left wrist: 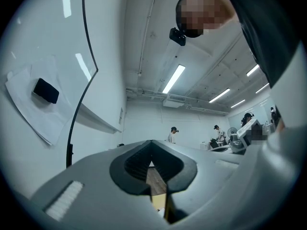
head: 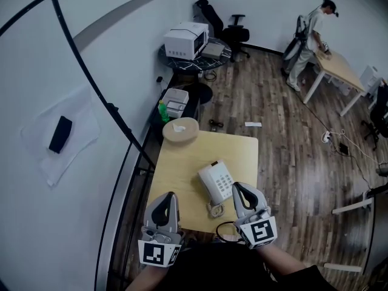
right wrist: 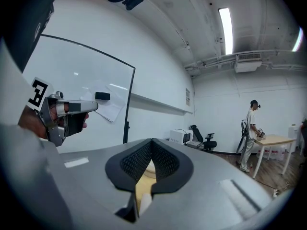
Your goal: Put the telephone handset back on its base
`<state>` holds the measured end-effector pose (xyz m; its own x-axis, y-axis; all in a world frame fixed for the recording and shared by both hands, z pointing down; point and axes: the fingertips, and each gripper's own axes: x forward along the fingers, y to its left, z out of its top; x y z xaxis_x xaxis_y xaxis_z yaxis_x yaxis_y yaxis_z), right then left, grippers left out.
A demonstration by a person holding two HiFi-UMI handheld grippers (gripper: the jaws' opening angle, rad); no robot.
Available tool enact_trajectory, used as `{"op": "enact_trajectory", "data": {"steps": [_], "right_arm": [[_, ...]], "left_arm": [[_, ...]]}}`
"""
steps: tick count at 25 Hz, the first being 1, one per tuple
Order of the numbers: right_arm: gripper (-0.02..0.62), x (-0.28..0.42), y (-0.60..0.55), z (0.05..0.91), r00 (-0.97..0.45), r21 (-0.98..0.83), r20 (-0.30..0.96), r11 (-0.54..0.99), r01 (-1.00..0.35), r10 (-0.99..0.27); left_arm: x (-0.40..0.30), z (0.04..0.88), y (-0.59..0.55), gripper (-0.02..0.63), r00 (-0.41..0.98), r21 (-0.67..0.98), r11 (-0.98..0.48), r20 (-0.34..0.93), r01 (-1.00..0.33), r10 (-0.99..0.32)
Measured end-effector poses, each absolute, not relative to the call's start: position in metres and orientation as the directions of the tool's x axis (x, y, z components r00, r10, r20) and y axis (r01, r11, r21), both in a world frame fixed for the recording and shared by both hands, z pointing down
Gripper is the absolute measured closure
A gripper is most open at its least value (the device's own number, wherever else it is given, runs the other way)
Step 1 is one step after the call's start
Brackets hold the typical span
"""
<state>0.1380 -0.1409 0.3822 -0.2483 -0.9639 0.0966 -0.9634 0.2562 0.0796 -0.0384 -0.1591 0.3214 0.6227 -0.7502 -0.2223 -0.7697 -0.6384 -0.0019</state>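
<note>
A big white board (head: 42, 71) with a thin black frame fills the left side of the head view. A sheet of paper (head: 57, 147) hangs on it, with a small black block (head: 60, 134) on the paper. The floor (head: 285, 138) is dark wood.

In the middle stands a light wood table (head: 179, 168). Far off to the right, a person (head: 308, 38) stands at another light table (head: 339, 68). At the back there is a round dark table (head: 194, 58) with a white box (head: 187, 40) on it, and a black chair (head: 236, 32) beside it. A round tan thing (head: 180, 130) sits at the far edge of the light wood table.

The telephone (head: 216, 182) is white and sits on the near half of the table. Its buttons are on the right side. The handset (head: 206, 185) looks like it lies along the left side of the base, but it is small and hard to be sure. A curly cord (head: 215, 210) lies on the table just in front of the telephone.

The left gripper (head: 170, 197) is held over the near edge of the table, left of the telephone and apart from it. In the left gripper view its jaws are closed together with nothing between them (left wrist: 151, 143).

The right gripper (head: 238, 188) is just beside the near right corner of the telephone. I cannot tell if it touches. In the right gripper view its jaws are closed tip to tip and empty (right wrist: 152, 141).
</note>
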Motion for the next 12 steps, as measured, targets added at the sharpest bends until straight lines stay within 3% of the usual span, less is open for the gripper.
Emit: {"op": "enact_trajectory", "data": {"steps": [12], "right_arm": [[0.589, 0.1328, -0.1381, 0.386, -0.256, 0.068, 0.115, 0.264, -0.962, -0.96]], "left_arm": [[-0.0438, 0.322, -0.1557, 0.606, 0.623, -0.01, -0.636, -0.215, -0.771, -0.752]]}}
